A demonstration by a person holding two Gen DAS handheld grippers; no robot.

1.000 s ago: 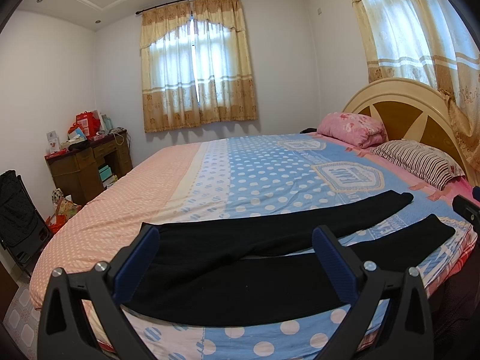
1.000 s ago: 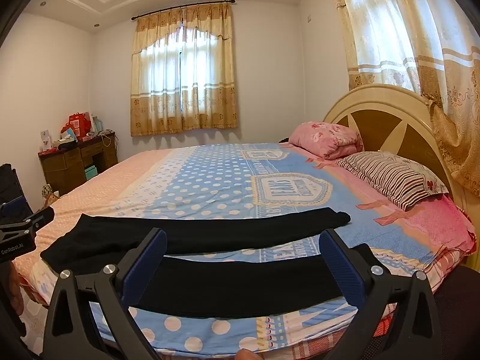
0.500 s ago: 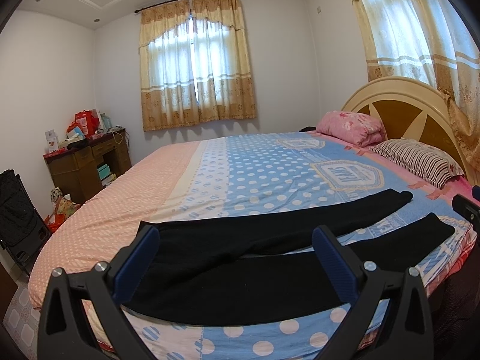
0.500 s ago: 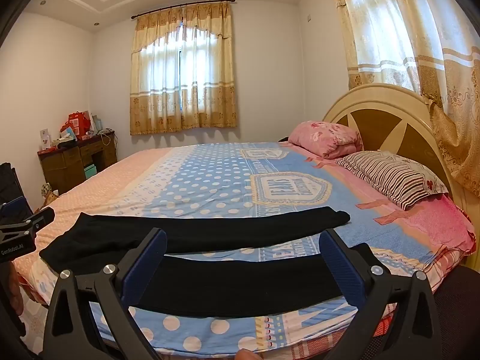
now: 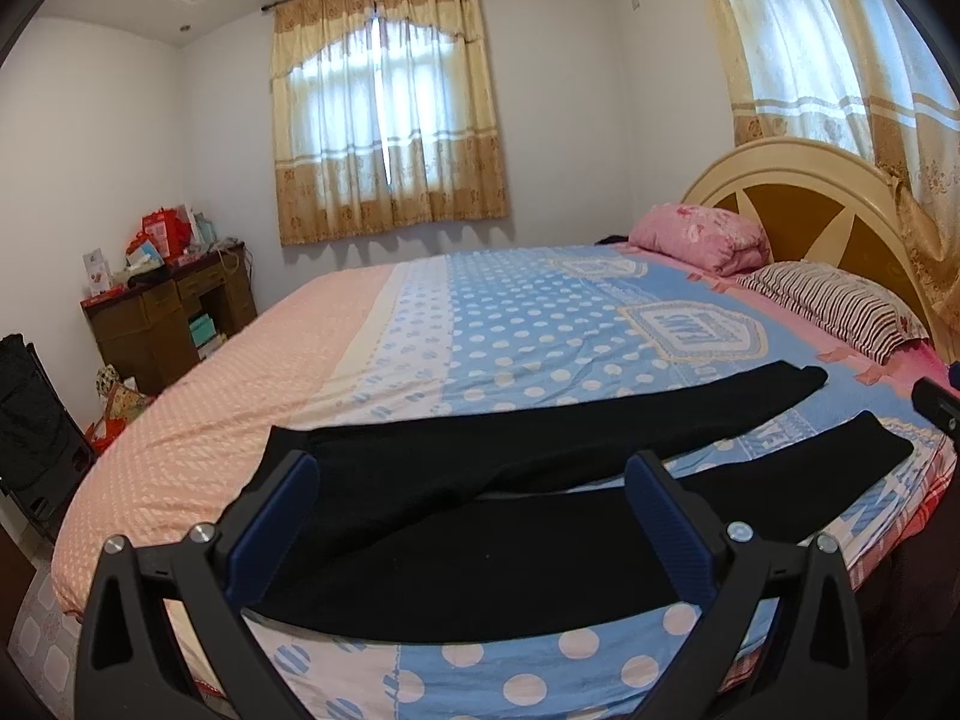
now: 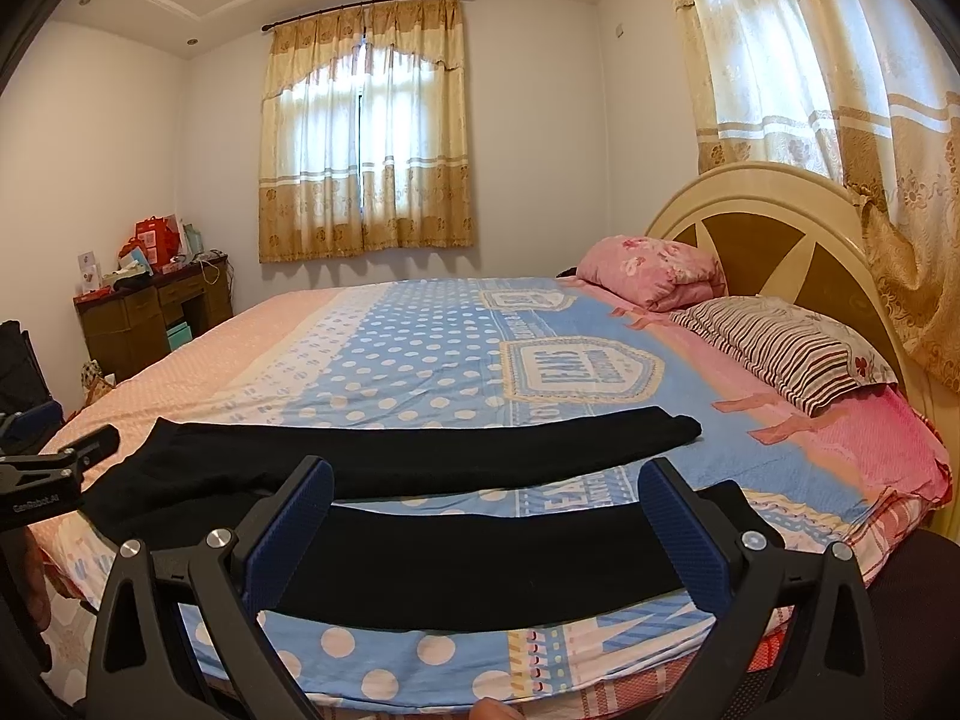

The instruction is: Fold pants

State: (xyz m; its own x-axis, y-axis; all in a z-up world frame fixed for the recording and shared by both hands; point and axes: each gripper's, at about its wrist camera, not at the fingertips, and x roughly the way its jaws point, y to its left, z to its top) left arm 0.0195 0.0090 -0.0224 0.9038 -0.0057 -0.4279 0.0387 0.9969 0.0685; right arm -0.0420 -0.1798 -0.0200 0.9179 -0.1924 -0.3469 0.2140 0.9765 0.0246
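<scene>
Black pants (image 5: 480,534) lie flat near the front edge of the bed (image 5: 510,324), waist at the left, both legs spread apart and pointing right. They also show in the right wrist view (image 6: 456,564). My left gripper (image 5: 471,474) is open and empty, held above the waist end. My right gripper (image 6: 486,477) is open and empty, above the near leg. The left gripper's body (image 6: 48,474) shows at the left edge of the right wrist view.
A pink pillow (image 5: 702,237) and a striped pillow (image 5: 834,306) lie by the headboard (image 5: 828,204) at the right. A cluttered wooden desk (image 5: 168,312) stands at the far left by the wall. A dark bag (image 5: 30,420) stands left of the bed.
Both views have shifted only slightly. The pants lie as before and both grippers stay open.
</scene>
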